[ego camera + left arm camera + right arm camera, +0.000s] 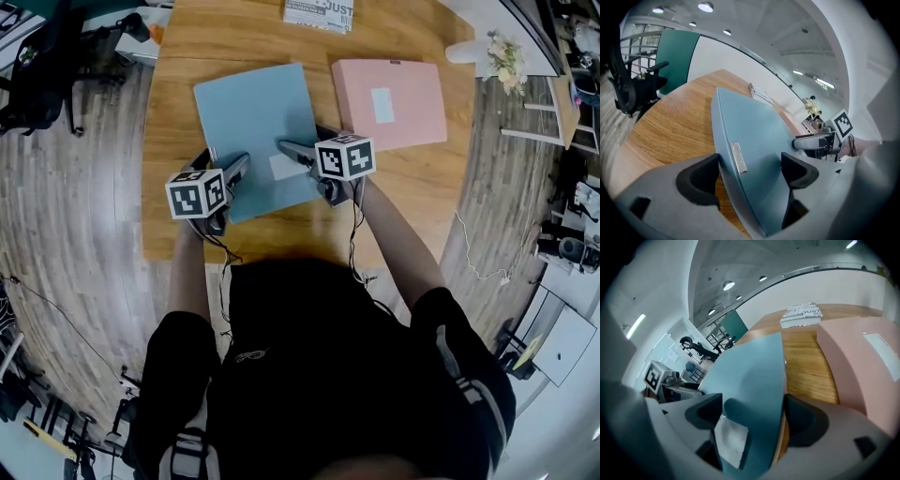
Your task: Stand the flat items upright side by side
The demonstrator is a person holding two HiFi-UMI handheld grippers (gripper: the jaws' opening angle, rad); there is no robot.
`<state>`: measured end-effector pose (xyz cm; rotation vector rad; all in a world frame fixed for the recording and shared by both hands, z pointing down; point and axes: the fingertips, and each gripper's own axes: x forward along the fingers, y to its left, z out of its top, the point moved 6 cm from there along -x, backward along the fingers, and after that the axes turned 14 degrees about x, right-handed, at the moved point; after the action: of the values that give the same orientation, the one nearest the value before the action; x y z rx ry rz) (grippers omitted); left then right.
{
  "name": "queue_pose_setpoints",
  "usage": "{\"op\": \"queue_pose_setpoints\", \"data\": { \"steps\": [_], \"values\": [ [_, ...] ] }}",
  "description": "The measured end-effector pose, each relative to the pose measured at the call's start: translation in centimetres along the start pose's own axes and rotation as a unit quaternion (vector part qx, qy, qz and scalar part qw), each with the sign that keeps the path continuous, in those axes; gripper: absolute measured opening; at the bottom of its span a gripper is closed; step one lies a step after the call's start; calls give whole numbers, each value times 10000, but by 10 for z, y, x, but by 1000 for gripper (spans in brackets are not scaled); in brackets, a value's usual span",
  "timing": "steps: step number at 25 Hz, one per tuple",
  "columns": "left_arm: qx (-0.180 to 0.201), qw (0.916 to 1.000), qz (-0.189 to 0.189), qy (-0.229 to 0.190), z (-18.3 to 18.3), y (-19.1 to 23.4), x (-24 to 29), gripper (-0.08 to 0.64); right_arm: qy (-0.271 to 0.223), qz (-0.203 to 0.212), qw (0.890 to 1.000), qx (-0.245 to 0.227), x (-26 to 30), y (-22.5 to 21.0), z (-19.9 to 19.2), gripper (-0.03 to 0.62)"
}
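Observation:
A flat blue file box lies on the wooden table, with its spine and a metal label holder on its left side. A pink flat box lies to its right. My left gripper is at the blue box's near left corner. Its jaws stand wide around the spine edge and the right pad hangs off the cover. My right gripper straddles the near right edge by the white label. Its jaws are spread and the left pad casts a shadow on the cover.
A stack of printed papers lies at the table's far edge. A small vase of flowers stands at the far right. A black office chair is off the table's left side. The table's near edge is just in front of the person's body.

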<state>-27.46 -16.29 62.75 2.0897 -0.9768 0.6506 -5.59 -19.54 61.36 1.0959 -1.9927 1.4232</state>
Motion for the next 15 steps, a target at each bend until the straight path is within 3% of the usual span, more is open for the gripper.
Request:
{"op": "queue_pose_setpoints", "data": {
  "steps": [3,7,11,15],
  "values": [
    [209,9994,279,-18,1,-4,2,424,-63,-110,9996,-235,4,-2,2,411],
    [822,9937,763,-72,0,-14,-6,419,-263,-159,9986,-436,2,4,-6,408],
    [1061,9884,1053,-281,1,-23,-22,414,-651,-16,9949,-773,-8,15,-7,407],
    [1458,9753,1467,-773,10,-35,-44,412,-1305,152,9823,-1334,-26,33,-2,407]
  ]
}}
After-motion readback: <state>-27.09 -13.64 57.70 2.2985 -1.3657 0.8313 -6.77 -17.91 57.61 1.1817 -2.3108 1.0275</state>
